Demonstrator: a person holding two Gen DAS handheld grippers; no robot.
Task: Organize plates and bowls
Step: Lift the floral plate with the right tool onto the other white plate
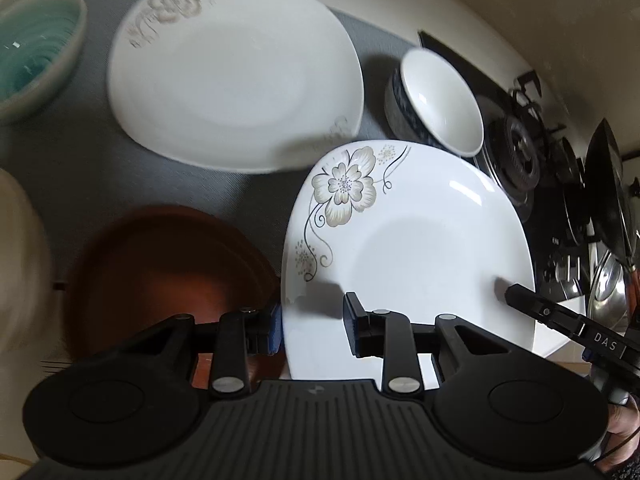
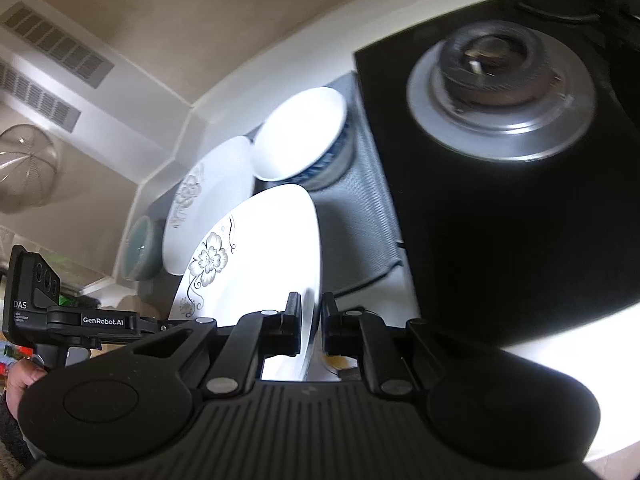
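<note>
Two bowls (image 1: pixel 436 100) beside second plate (image 1: pixel 232 76).

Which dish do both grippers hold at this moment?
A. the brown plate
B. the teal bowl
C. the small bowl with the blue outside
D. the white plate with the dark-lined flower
D: the white plate with the dark-lined flower has its near edge between the fingers of the left gripper, and the right gripper pinches its rim; the other dishes lie apart on the grey mat.
</note>
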